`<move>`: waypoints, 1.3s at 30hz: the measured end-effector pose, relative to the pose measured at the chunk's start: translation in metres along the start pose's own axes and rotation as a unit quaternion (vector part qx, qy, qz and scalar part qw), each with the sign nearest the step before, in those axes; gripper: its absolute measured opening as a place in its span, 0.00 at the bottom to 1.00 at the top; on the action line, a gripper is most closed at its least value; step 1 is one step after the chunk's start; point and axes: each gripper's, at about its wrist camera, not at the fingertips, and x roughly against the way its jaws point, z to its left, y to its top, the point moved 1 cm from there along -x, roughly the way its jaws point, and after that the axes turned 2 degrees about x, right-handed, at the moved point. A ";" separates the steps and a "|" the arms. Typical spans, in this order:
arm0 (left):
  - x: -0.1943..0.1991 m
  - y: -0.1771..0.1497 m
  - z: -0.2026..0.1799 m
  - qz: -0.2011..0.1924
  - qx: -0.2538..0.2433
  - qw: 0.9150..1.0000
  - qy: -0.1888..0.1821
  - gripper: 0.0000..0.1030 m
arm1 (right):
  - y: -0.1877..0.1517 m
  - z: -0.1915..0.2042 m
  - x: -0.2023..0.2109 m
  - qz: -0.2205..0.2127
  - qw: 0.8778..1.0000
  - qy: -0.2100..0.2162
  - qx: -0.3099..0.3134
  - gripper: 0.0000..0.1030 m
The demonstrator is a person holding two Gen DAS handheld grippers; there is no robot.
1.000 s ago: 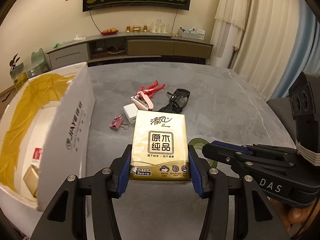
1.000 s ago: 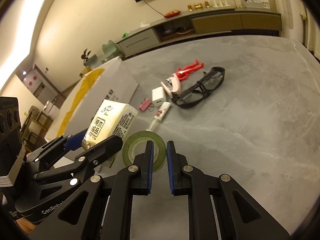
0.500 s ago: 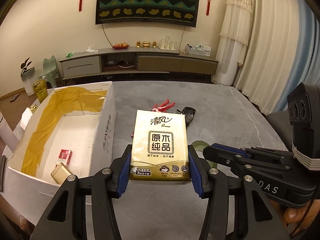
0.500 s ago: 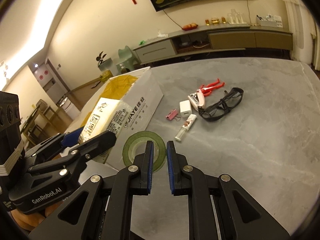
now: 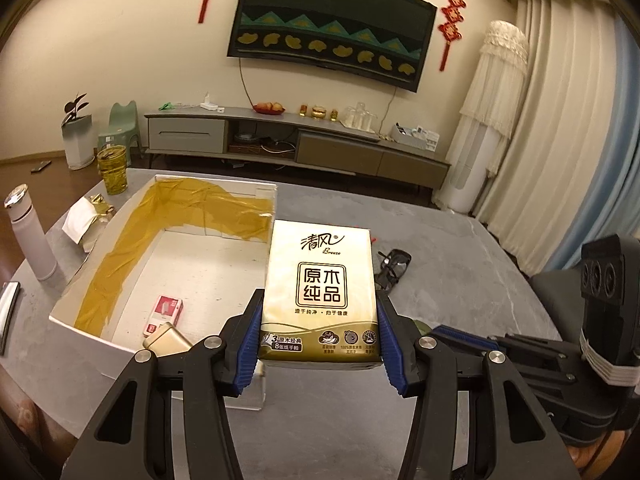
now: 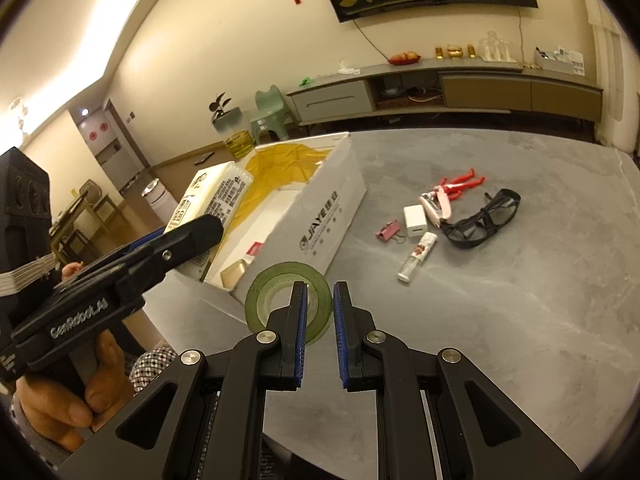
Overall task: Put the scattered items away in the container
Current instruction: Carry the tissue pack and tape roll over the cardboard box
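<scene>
A: Left wrist view, from 9 o'clock round: the white box (image 5: 120, 346) lay open, a red-and-white packet (image 5: 165, 312) and a gold tin (image 5: 168, 343) on its floor. The left gripper (image 5: 320, 344) was clamped on the tissue pack (image 5: 320, 288), held upright above the box's right wall. Glasses (image 5: 394, 268) showed at 2 o'clock, half hidden behind the pack.

B: Right wrist view added what that one hid: a pink clip (image 6: 387, 231), a white charger (image 6: 416, 221), a small bottle (image 6: 418, 256) and a red figure (image 6: 460, 182), all loose on the grey table (image 6: 500, 320) at 1 o'clock. The right gripper (image 6: 320, 332) held the green tape roll (image 6: 276, 300); its left pad lay on the roll, but the far side was hidden, so a firm clamp could not be told.

A: Against one second ago?

B: The pack had risen and shifted over the box; more of the box floor showed. The right gripper's jaws were unchanged, nearly together.

A: Tin label unreadable.
</scene>
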 end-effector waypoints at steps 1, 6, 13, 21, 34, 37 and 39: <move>0.001 0.001 0.005 -0.003 0.005 1.000 -0.001 0.51 | 0.001 0.004 0.000 0.000 1.000 0.000 0.003 0.13; 0.006 0.005 0.031 -0.012 0.032 0.999 -0.005 0.51 | 0.008 0.023 -0.002 0.001 1.000 -0.003 0.019 0.13; 0.011 0.005 0.067 -0.018 0.067 0.998 -0.008 0.51 | 0.022 0.048 -0.011 0.006 0.999 -0.004 0.040 0.13; 0.018 0.008 0.109 -0.034 0.104 0.994 -0.005 0.51 | 0.042 0.079 -0.024 0.008 0.997 -0.005 0.070 0.13; 0.022 0.023 0.154 -0.053 0.133 0.990 -0.011 0.51 | 0.062 0.114 -0.050 0.018 0.994 -0.011 0.110 0.13; 0.022 0.029 0.162 -0.055 0.140 0.989 -0.014 0.51 | 0.067 0.120 -0.057 0.021 0.993 -0.012 0.118 0.13; 0.021 0.032 0.167 -0.054 0.141 0.988 -0.016 0.51 | 0.070 0.122 -0.062 0.023 0.992 -0.011 0.120 0.13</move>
